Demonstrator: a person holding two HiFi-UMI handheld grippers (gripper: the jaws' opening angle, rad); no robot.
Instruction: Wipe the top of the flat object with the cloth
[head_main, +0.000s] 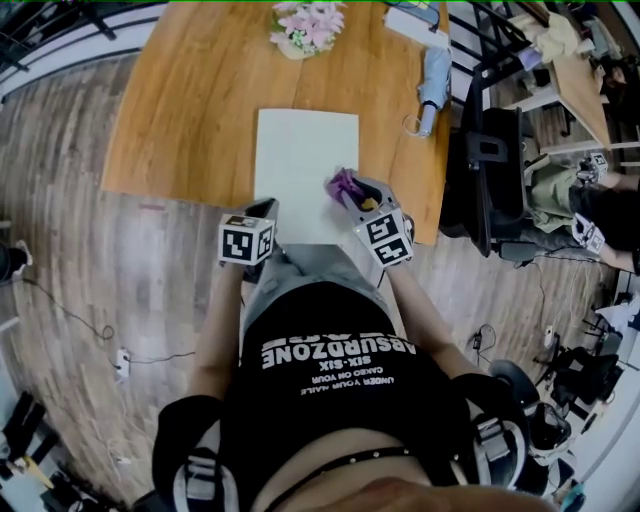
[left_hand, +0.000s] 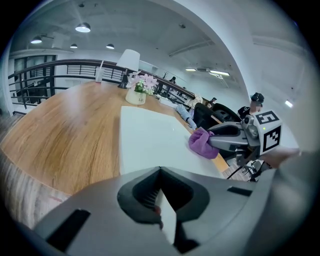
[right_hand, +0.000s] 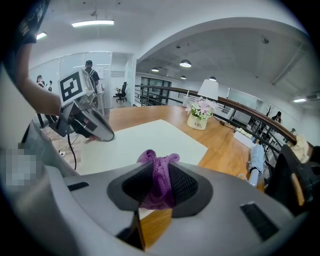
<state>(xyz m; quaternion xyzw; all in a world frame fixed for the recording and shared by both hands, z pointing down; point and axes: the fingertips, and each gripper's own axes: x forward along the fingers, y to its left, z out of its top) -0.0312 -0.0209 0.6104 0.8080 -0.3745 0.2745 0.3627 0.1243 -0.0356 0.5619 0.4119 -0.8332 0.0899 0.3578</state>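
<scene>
A pale flat board (head_main: 305, 150) lies on the wooden table (head_main: 180, 110), reaching its near edge. My left gripper (head_main: 264, 210) is at the board's near left corner; in the left gripper view its jaws (left_hand: 161, 200) are shut on the board's edge (left_hand: 167, 217). My right gripper (head_main: 352, 195) is shut on a purple cloth (head_main: 342, 184), which rests on the board's near right part. The cloth (right_hand: 157, 175) bunches between the right gripper's (right_hand: 156, 185) pads. From the left gripper view, the cloth (left_hand: 201, 143) touches the board (left_hand: 150, 140) near its right edge.
A pot of pink flowers (head_main: 305, 28) stands beyond the board's far end, with a white lamp (left_hand: 129, 62) behind it. A folded umbrella (head_main: 432, 85) lies on the table's right side. A black chair (head_main: 490, 160) stands off the right edge.
</scene>
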